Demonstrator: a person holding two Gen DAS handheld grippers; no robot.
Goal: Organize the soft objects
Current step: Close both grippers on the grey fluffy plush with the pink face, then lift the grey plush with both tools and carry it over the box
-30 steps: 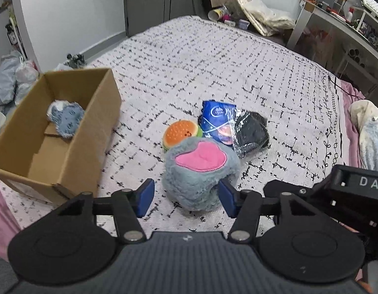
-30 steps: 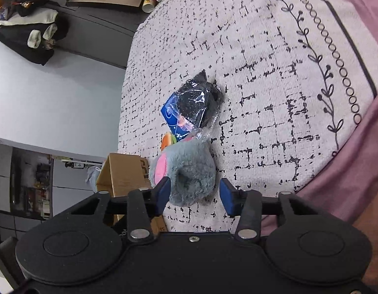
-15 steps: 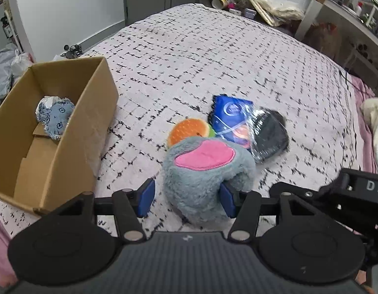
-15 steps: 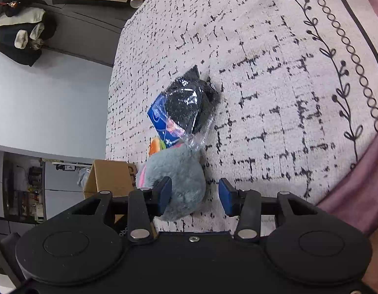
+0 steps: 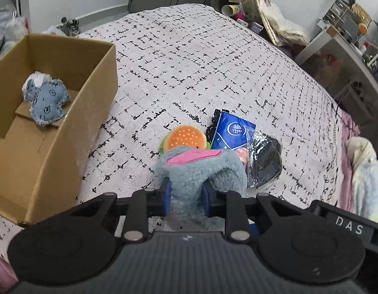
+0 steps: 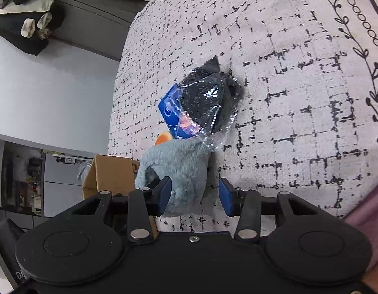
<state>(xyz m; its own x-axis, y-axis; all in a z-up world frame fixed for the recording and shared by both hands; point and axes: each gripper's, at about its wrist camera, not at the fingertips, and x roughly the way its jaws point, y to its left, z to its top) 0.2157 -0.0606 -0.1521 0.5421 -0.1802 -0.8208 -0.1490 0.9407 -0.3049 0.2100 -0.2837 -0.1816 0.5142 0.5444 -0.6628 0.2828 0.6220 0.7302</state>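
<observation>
My left gripper (image 5: 185,197) is shut on a grey plush slipper (image 5: 201,169) with a pink patch, squeezing it between the blue pads just above the bed. Behind it lie an orange burger plush (image 5: 185,138), a blue tissue pack (image 5: 231,132) and a black item in clear plastic (image 5: 266,159). My right gripper (image 6: 195,196) is open; the grey slipper (image 6: 179,166) lies against its left pad. The plastic-wrapped black item (image 6: 208,100) and tissue pack (image 6: 169,115) lie beyond.
An open cardboard box (image 5: 98,93) stands on the bed at the left with a denim plush (image 5: 45,101) inside; it also shows in the right wrist view (image 6: 110,174). A desk (image 5: 348,46) and clutter lie beyond the bed. A pale blanket (image 5: 365,176) is at the right.
My left gripper moved forward around the grey slipper and closed on it, squashing it narrow. The right gripper stayed open beside it.
</observation>
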